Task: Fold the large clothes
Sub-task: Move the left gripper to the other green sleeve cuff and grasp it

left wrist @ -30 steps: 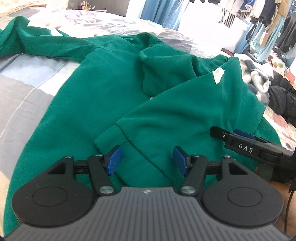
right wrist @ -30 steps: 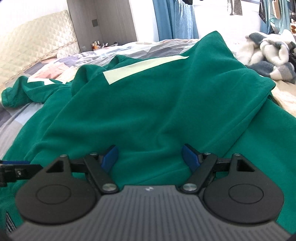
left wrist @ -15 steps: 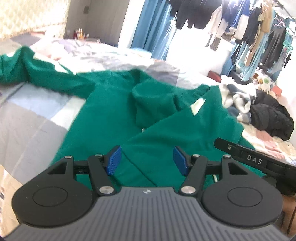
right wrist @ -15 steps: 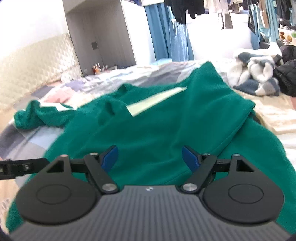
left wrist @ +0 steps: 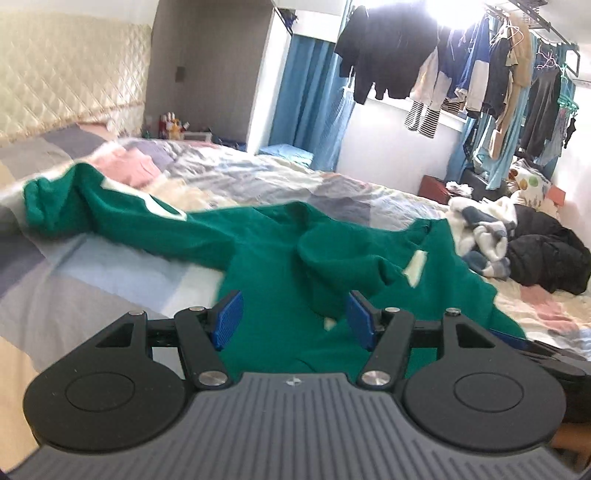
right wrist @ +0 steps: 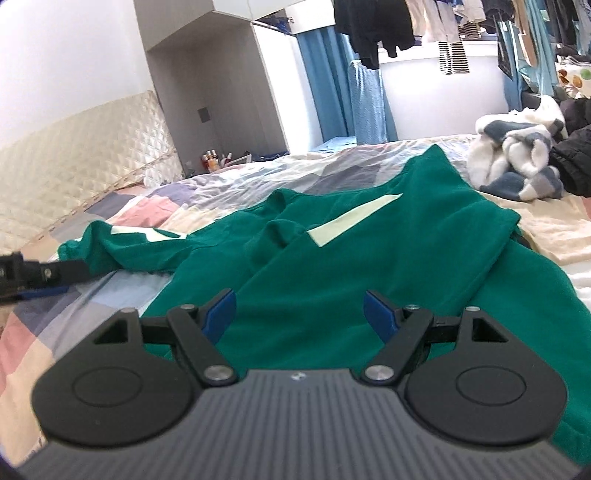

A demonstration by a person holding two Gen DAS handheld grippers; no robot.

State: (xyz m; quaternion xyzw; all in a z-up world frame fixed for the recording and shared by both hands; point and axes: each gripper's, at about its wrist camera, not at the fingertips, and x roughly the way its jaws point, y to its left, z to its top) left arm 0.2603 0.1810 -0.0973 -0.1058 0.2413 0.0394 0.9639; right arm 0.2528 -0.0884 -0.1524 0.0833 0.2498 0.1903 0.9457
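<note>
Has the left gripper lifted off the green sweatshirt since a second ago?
Yes. The left gripper has risen and drawn back: the green sweatshirt sits lower and smaller, and the window wall has come into view.

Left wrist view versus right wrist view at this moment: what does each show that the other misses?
Only the left wrist view shows the red box by the far wall. Only the right shows the white wardrobe top and the left gripper from the side. Both share the green sweatshirt, the patchwork bed, the white-and-blue blanket and open, empty jaws.
</note>
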